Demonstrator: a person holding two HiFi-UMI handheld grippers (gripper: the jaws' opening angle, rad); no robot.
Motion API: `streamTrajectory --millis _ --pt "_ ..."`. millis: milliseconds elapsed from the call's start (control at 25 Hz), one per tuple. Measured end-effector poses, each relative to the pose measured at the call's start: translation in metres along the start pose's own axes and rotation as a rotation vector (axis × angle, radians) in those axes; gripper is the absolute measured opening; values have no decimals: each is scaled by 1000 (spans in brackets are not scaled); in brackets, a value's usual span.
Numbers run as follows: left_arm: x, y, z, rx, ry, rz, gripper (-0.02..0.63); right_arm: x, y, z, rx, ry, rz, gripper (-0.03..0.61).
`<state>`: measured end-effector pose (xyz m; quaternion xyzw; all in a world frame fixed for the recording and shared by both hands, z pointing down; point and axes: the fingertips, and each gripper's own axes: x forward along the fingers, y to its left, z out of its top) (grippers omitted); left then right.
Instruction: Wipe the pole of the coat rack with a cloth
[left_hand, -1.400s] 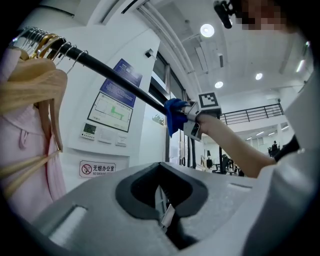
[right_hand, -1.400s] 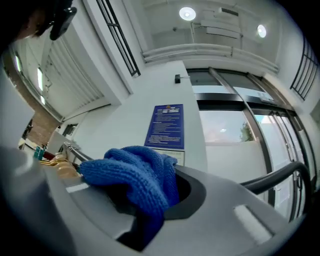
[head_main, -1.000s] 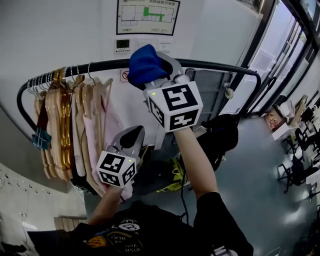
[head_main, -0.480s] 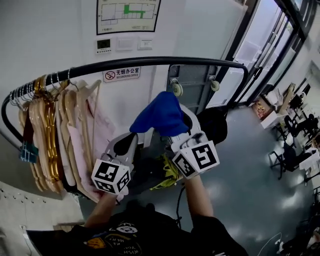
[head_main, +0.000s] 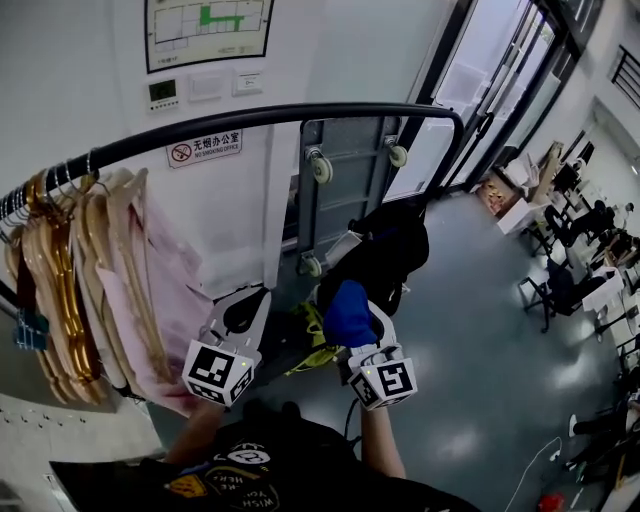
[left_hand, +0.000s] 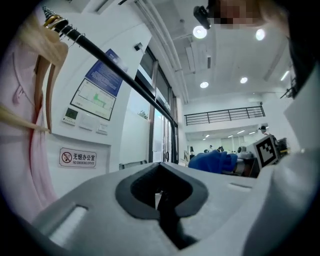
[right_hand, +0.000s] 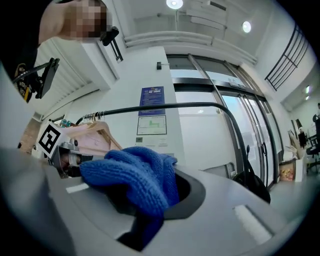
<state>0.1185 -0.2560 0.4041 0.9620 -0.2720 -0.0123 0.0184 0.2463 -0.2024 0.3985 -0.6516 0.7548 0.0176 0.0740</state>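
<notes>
Presently, a blue knitted cloth is held pinched in the right gripper, whose jaws are closed on it; in the right gripper view the cloth is seen bunched above the jaw slot and spilling over to one side. The left gripper is carried low beside it, and in the left gripper view its jaws are seen drawn together with nothing caught between them. Both grippers are held well below the black pole of the coat rack, and the cloth is not touching it. The pole is seen running level from the left and curving down at its right end. At its left part, wooden hangers are hung close together, with a pale pink garment draped on the nearest ones. A no-smoking sign is fixed to the white wall just under the pole, and a wall controller and a framed floor plan are mounted above it. Behind the rack a grey wheeled cart is stood on end against the wall, and a black bag is set on the floor beneath the pole's right end.
</notes>
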Motion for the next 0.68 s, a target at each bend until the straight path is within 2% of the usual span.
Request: streamTrajectory --millis 80,240,440,680 --pt "2 -10 -5 10 9 -39 -3 -8 -3 -10 -12 27 -13 51" --pt "2 -25 -7 -32 0 -99 -3 -16 -6 -17 -13 59 -35 51" --pt "-6 -20 -9 -38 6 -38 -3 -19 1 -18 -5 59 -21 51" --pt "-15 -6 -13 -91 17 39 -3 -16 11 -12 9 32 1 51"
